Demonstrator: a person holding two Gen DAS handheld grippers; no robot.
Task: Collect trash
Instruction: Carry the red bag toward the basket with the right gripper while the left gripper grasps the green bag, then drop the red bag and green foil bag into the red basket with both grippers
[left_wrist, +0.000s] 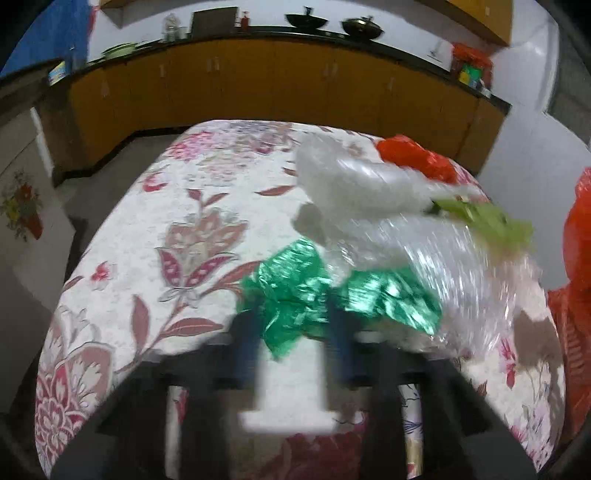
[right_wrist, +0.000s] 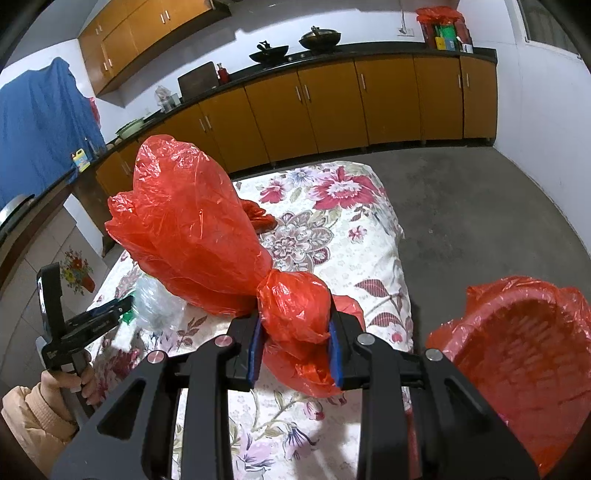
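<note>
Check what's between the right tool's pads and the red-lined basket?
Nothing sits in that stretch in the right wrist view: the right tool pinches the red plastic bag; toward the basket only floral tablecloth edge and floor show.

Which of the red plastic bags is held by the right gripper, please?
The knotted red bag, pinched just below its knot by the right gripper. The other red bag lines a basket at the right, and a smaller red one lies behind on the table.
</note>
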